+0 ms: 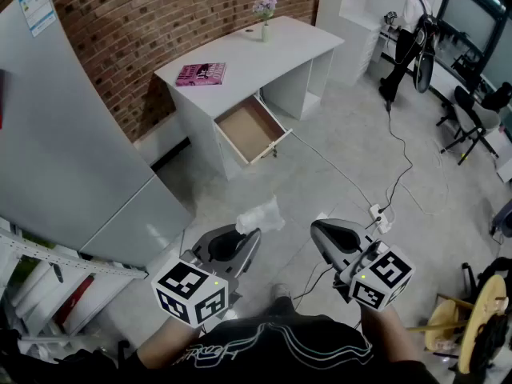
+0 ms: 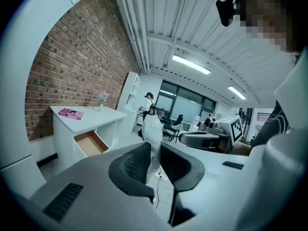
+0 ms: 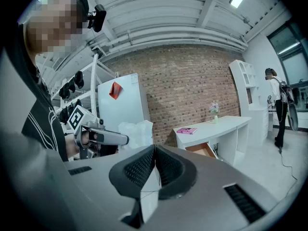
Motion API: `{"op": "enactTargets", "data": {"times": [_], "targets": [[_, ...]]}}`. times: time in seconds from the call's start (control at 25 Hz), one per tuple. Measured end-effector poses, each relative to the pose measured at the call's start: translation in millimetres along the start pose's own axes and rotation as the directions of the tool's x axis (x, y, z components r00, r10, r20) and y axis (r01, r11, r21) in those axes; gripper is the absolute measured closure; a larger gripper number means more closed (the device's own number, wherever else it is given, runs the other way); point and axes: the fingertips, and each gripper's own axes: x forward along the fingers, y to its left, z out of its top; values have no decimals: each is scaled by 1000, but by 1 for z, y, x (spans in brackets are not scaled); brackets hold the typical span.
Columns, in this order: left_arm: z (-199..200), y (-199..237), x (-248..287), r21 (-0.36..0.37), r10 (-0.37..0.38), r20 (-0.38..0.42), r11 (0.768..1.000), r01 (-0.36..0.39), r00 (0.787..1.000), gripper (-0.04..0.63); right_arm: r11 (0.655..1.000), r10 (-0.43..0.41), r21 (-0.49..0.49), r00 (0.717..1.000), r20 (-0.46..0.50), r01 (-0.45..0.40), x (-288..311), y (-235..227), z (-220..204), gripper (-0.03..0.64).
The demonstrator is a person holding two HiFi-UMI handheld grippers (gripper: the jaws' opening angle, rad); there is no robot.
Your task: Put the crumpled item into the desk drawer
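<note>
A crumpled white plastic item sticks out of my left gripper, whose jaws are shut on its lower end; in the left gripper view the crumpled item rises between the pads. My right gripper is held beside it, jaws pressed together with nothing between them. The white desk stands ahead by the brick wall, and its wooden drawer is pulled out and shows an empty bottom. The drawer lies well ahead of both grippers.
A pink book and a small flower vase sit on the desk. A grey cabinet stands at left. Cables and a power strip lie on the floor at right. A person stands far back right, near chairs.
</note>
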Motion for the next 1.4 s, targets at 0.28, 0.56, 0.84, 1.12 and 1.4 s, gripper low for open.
{"op": "enactTargets", "data": {"times": [0.28,0.56,0.84,1.12,1.4], "targets": [[-5,7,-1,-16,12,-2,1000,-12,1000,526,1000,-4,11,1000,-2,4,5,-2,-5,577],[-13,12,13,-34,37,-20,999,-38,999,526,995,-30,95,1000,-1,30,7,-26,-16,575],[-4,16,47,-15,73,-37,997,-73,997,526,989,7,148,1000,11,-9,14,-65,-19,575],[23,28,110,-37,112,-5,993,-112,994,526,985,10,171,999,44,-17,13,-131,-5,575],[34,25,169,-18,111,10,994,-111,994,526,988,3,155,998,56,-12,7,-184,-4,575]]}}
